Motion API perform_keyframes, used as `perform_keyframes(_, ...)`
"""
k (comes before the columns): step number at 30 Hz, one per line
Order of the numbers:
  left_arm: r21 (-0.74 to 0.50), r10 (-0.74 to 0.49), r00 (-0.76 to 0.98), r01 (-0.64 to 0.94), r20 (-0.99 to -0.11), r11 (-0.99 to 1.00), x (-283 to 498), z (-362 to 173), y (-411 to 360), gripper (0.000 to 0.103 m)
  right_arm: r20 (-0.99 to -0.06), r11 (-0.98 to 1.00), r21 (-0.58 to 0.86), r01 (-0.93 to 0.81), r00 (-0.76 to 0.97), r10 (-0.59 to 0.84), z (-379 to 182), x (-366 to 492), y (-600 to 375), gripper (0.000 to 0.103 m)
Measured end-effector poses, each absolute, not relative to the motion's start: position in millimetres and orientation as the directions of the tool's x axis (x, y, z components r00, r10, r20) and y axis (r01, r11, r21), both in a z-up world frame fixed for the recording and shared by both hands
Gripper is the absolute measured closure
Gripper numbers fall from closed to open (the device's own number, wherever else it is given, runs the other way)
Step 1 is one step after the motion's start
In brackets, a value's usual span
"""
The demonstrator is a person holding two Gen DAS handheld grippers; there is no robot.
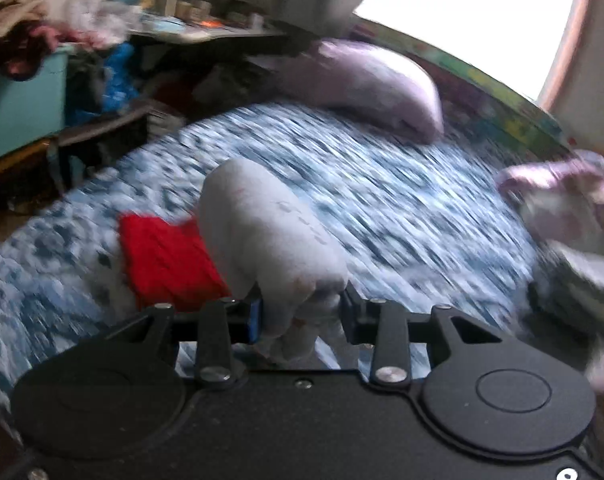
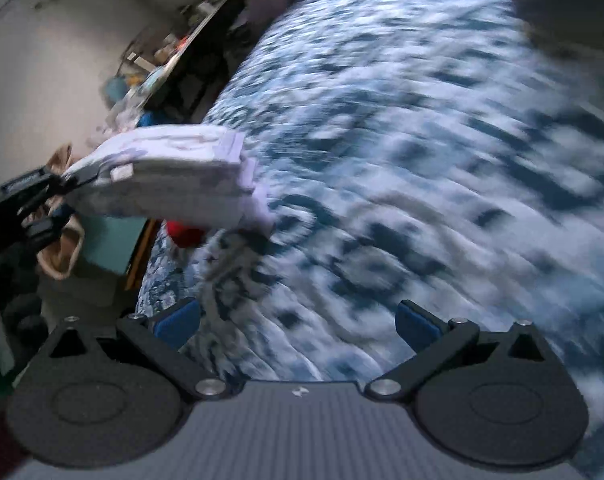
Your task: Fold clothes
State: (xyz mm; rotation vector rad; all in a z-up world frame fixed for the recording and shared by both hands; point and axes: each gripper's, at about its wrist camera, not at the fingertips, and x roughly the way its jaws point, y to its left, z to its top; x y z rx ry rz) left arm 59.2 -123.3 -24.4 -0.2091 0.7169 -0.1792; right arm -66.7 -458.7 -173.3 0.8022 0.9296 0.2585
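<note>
Both views blurred. Bed point(image 2: 422, 140) w/ blue-white patterned cover fills the foreground. Left claw point(image 1: 302, 312) is clenched on a pale folded garment point(image 1: 269, 232), held up over the bed; red cloth point(image 1: 165, 256) lies on the cover just behind it. Right claw point(image 2: 297, 320) is spread wide, nothing in it — bedcover below. Farther off: lilac pillow point(image 1: 374, 84), teal box point(image 1: 17, 112), cluttered counter point(image 1: 205, 32), bright window point(image 1: 482, 12).
</note>
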Motion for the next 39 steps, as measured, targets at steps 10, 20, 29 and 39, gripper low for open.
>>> perform_keyframes(10, -0.540, -0.600, 0.614, 0.314, -0.513, 0.781, -21.4, 10.2, -236.7, 0.069, -0.592, 0.618, 0.737, 0.272, 0.703, 0.396, -182.5, -172.5, -555.9, 0.000)
perform_keyframes(20, -0.383, -0.529, 0.455, 0.377, -0.716, 0.843, -71.6, -121.9, -262.5, 0.026, -0.594, 0.607, 0.720, 0.337, 0.751, 0.288, -201.7, -232.5, -602.5, 0.000)
perform_keyframes(29, -0.058, -0.343, 0.610, 0.437, -0.714, 0.898, -136.0, -129.8, -280.1, 0.020, -0.523, 0.601, 0.742, 0.295, 0.816, 0.245, -239.7, -249.4, -596.3, 0.000)
perform_keyframes(39, 0.197, -0.183, 0.702, 0.424, -0.689, 0.884, -176.8, -136.9, -287.3, 0.015, -0.518, 0.628, 0.727, 0.279, 0.823, 0.233, -261.8, -257.6, -577.9, 0.000)
